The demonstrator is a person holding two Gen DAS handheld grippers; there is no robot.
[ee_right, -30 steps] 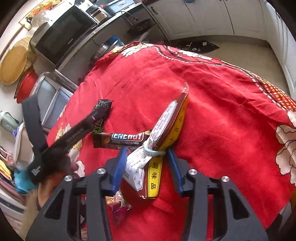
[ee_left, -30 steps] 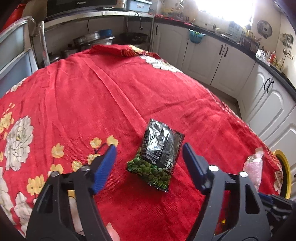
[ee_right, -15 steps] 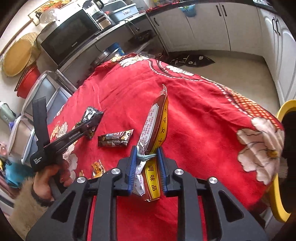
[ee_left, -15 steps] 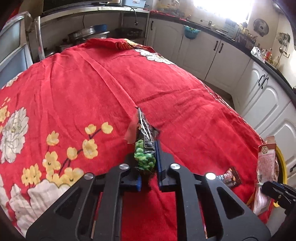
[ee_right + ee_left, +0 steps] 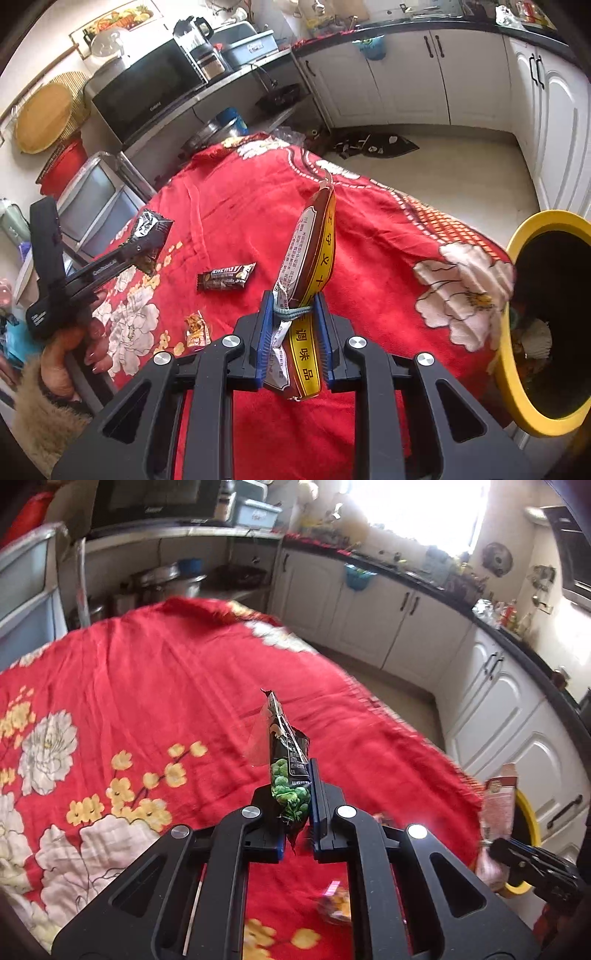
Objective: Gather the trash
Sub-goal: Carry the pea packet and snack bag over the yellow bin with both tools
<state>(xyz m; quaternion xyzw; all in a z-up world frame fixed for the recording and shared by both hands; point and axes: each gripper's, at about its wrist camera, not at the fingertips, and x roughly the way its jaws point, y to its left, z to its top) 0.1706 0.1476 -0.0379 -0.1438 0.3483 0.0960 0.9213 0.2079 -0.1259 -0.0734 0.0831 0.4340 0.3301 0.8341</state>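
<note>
My left gripper (image 5: pixel 293 801) is shut on a black and green snack packet (image 5: pixel 286 760) and holds it upright above the red flowered tablecloth (image 5: pixel 155 686); it also shows in the right wrist view (image 5: pixel 149 236). My right gripper (image 5: pixel 293 332) is shut on a brown and yellow seasoning packet (image 5: pixel 308 266), lifted above the cloth, left of the yellow-rimmed trash bin (image 5: pixel 517 373). A dark energy bar wrapper (image 5: pixel 226 277) and a small orange wrapper (image 5: pixel 197 330) lie on the cloth.
The bin (image 5: pixel 526 834) stands off the table's right edge and holds some rubbish. White kitchen cabinets (image 5: pixel 406 627) line the far side. A microwave (image 5: pixel 147 88) sits on a shelf behind the table. A dark mat (image 5: pixel 373 144) lies on the floor.
My left gripper closed on the black and green packet and lifted it off the cloth. My right gripper rose with the seasoning packet and moved right, bringing the bin into view.
</note>
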